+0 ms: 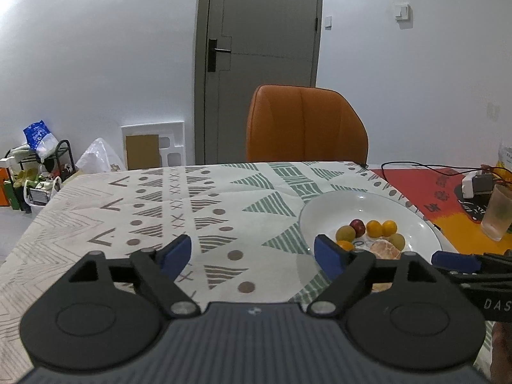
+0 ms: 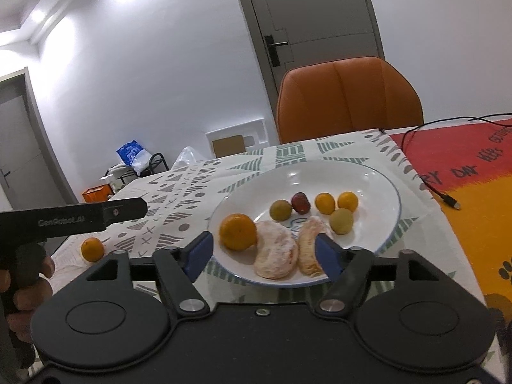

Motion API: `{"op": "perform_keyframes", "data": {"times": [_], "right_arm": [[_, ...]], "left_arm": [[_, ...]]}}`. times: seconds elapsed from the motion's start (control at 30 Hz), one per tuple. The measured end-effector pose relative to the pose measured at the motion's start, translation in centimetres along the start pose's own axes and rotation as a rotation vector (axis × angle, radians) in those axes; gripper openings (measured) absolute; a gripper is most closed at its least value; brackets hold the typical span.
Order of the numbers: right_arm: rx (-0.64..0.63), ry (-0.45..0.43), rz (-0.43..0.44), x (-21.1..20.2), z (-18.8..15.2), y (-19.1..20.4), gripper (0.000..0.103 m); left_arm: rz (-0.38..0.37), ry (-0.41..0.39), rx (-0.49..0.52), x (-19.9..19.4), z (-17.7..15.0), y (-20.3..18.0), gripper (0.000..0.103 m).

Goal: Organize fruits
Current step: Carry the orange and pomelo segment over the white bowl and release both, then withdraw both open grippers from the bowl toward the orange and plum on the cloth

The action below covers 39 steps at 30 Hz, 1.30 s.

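A white plate (image 2: 380,188) on the patterned tablecloth holds several fruits: a whole orange (image 2: 237,231), two peeled orange halves (image 2: 275,253), two small oranges (image 2: 325,203), two yellow-green fruits (image 2: 280,210) and a red fruit (image 2: 300,203). One small orange (image 2: 92,249) lies loose on the cloth left of the plate. My right gripper (image 2: 264,249) is open and empty, just in front of the plate's near edge. My left gripper (image 1: 252,252) is open and empty over the cloth, left of the plate (image 1: 323,214).
An orange chair (image 1: 305,123) stands behind the table's far edge. A red and yellow cloth (image 1: 425,188) covers the right side, with a black cable (image 2: 438,188), a charger (image 1: 476,182) and a plastic cup (image 1: 497,212). Clutter sits on the floor at left.
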State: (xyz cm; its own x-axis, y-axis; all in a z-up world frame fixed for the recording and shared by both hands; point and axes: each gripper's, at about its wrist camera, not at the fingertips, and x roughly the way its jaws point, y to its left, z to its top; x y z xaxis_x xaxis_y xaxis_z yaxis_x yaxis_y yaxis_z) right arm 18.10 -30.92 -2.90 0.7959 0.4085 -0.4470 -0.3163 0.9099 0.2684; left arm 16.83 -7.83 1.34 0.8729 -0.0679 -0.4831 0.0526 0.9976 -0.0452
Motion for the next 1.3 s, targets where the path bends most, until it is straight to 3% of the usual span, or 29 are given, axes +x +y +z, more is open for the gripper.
{"op": "perform_keyframes", "data": {"times": [0.33,0.5,1.03,1.3], "right_arm": [[-0.008,-0.008,0.019,0.4,0.0,1.8,0.097],[-0.01,-0.004,0.04,0.8,-0.1,2.8,0.103],[-0.047,0.031,0.107,2.1,-0.5,6.4,0.103],[-0.076,0.051,0.125,2.9,-0.6,8.2,0.103]], "left_arm": [[0.036,-0.016,-0.041,-2.1,-0.7,2.5,0.091],[0.065,-0.029,-0.059,-3.0,-0.9,3.9,0.093],[0.156,-0.028,-0.126,-4.7,-1.8,8.5,0.097],[0.166,-0.022,-0.163,-4.9,-2.4,10.5,0.097]]}}
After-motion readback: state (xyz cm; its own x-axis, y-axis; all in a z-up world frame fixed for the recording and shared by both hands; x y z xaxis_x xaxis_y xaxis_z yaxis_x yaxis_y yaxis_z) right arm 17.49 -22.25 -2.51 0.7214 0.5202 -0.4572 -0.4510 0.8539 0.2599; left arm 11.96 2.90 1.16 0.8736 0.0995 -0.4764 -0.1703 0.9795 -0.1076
